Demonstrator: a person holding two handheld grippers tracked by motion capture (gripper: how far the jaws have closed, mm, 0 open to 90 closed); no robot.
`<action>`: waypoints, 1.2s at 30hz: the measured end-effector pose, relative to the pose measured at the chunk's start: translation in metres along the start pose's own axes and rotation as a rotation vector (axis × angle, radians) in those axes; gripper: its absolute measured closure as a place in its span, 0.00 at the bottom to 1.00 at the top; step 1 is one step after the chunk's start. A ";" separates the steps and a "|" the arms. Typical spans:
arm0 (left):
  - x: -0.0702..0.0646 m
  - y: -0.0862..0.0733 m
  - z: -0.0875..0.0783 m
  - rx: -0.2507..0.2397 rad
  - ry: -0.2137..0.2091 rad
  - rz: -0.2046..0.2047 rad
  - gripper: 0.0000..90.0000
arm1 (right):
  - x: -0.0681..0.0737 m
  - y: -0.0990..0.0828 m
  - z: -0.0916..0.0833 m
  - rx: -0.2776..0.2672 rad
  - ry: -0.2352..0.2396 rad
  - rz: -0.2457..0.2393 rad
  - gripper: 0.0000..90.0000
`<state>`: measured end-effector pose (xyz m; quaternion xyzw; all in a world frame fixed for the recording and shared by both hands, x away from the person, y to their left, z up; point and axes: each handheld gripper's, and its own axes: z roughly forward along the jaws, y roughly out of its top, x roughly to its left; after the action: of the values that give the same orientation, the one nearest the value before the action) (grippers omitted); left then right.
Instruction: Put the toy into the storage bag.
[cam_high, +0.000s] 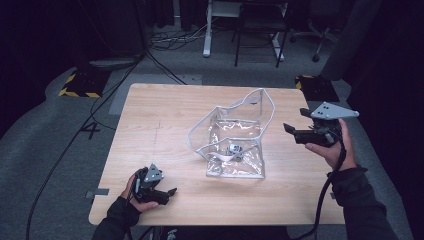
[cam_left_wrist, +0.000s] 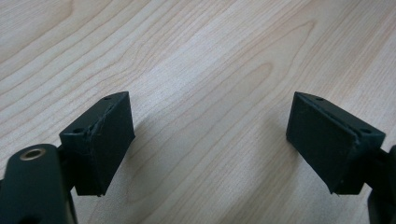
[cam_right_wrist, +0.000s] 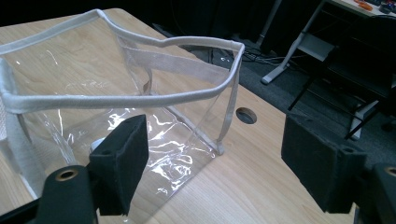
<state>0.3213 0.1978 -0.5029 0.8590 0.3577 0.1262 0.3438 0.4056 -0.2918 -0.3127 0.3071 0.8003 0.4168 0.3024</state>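
Observation:
A clear plastic bag (cam_high: 235, 131) with white trim stands open in the middle of the wooden table (cam_high: 160, 120). A small grey and white object (cam_high: 235, 150) lies on its bottom. My right gripper (cam_high: 291, 131) hovers just right of the bag, jaws apart and nothing between them. In the right gripper view the bag (cam_right_wrist: 140, 100) is close ahead and to the left of my right gripper (cam_right_wrist: 215, 158), which is open. My left gripper (cam_high: 169, 193) rests near the table's front left edge, well away from the bag. In the left gripper view, my left gripper (cam_left_wrist: 210, 140) stands open over bare wood.
A round cable hole (cam_right_wrist: 246, 115) sits in the tabletop beyond the bag. Behind the table, a white desk leg (cam_high: 206, 30) and a dark chair (cam_high: 260, 30) stand on grey carpet. Cables run across the floor at the left, and yellow-black tape (cam_high: 80, 85) marks it.

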 end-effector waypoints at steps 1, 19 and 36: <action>0.000 0.000 0.000 0.000 0.000 0.000 0.17 | 0.000 0.000 0.000 0.000 0.000 0.000 0.27; 0.000 0.000 0.000 0.001 -0.001 0.000 0.17 | 0.003 -0.031 0.010 0.046 0.001 -0.019 0.26; 0.000 0.000 0.000 0.000 0.000 0.000 0.17 | 0.008 -0.053 0.017 0.102 0.003 -0.042 0.26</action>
<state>0.3213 0.1978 -0.5029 0.8590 0.3578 0.1259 0.3438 0.4003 -0.3018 -0.3679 0.3046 0.8272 0.3696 0.2938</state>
